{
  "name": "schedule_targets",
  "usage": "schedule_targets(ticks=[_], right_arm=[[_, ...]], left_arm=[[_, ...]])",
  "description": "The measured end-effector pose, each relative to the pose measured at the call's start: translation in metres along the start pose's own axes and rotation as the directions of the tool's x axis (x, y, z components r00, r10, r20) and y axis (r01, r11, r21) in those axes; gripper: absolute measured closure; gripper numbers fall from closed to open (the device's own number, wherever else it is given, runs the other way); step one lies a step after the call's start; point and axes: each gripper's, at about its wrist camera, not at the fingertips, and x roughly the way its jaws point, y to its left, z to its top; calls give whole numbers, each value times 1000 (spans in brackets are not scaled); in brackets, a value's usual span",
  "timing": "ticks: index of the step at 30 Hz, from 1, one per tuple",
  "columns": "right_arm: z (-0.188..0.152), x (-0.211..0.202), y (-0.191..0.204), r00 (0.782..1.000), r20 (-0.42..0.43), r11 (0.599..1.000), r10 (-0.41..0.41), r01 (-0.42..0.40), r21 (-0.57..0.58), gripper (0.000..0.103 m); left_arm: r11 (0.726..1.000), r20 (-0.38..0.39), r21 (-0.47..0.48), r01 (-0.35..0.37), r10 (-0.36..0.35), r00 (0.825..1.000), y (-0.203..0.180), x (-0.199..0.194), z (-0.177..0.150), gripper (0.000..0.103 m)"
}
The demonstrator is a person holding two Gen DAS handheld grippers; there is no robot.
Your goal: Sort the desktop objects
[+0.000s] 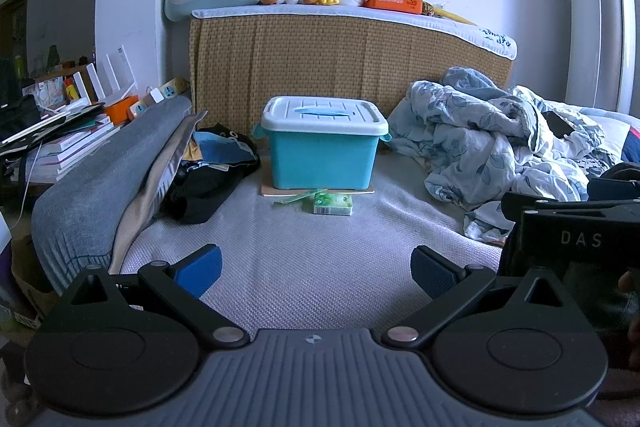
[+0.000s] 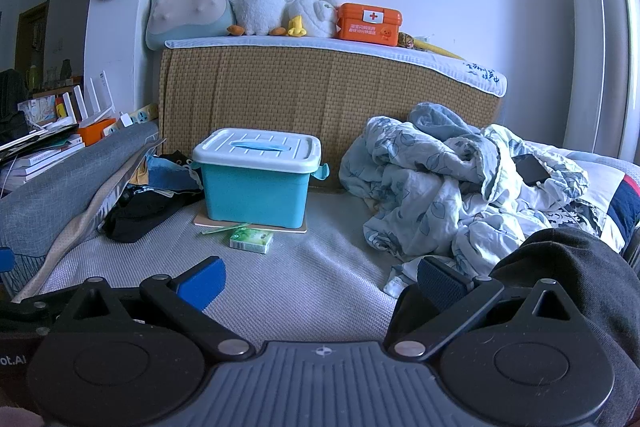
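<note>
Both wrist cameras sit low over the grey woven mat (image 1: 280, 267), facing the wicker headboard (image 1: 340, 67). The left wrist view has the teal storage box (image 1: 322, 147) near centre frame, fairly near. The right wrist view stands further right, so the box (image 2: 256, 179) falls left of centre. Both share the box, the green tissue pack (image 2: 251, 241), the crumpled quilt (image 2: 448, 187) and the orange first-aid case (image 2: 368, 23).
</note>
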Motion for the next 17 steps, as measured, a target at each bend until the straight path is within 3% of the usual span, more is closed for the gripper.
schedule_targets(ticks=[17], right_arm=[[-2,-1,4,1000,0,1000,-4,4,3,0]], left_arm=[[1000,40,9,-7,7,999,-2,-11,-3,0]])
